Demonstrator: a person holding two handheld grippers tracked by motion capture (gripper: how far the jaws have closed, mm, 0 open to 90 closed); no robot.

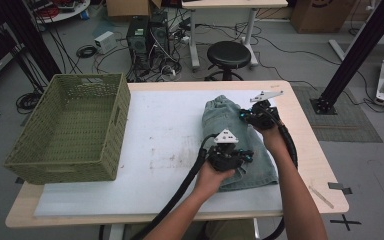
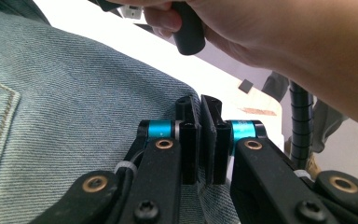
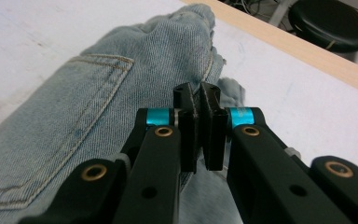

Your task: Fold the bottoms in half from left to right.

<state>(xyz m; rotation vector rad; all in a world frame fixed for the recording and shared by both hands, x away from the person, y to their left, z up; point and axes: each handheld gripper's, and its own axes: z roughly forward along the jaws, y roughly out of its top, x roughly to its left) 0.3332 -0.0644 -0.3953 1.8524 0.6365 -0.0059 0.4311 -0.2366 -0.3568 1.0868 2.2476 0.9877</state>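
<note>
Folded light-blue jeans (image 1: pixel 262 167) lie on the white mat (image 1: pixel 155 135) at the table's right. My left gripper (image 1: pixel 249 156) sits low on the near part of the jeans, its jaws pinched together on the denim (image 2: pixel 74 93) at the fold's edge, as the left gripper view (image 2: pixel 199 105) shows. My right gripper (image 1: pixel 243 116) is at the far part, by the bunched end. There its jaws (image 3: pixel 196 93) are shut with a ridge of denim (image 3: pixel 74 107) drawn up between the pads. A back pocket shows to the left of the jaws.
A large green woven basket (image 1: pixel 60 172) stands at the table's left end. Bare wooden table (image 1: pixel 312 155) borders the mat on the right. Beyond the far edge stand a black stool (image 1: pixel 228 52) and computer towers (image 1: pixel 147 37) among cables. The other hand (image 2: pixel 270 32) is close above the left gripper.
</note>
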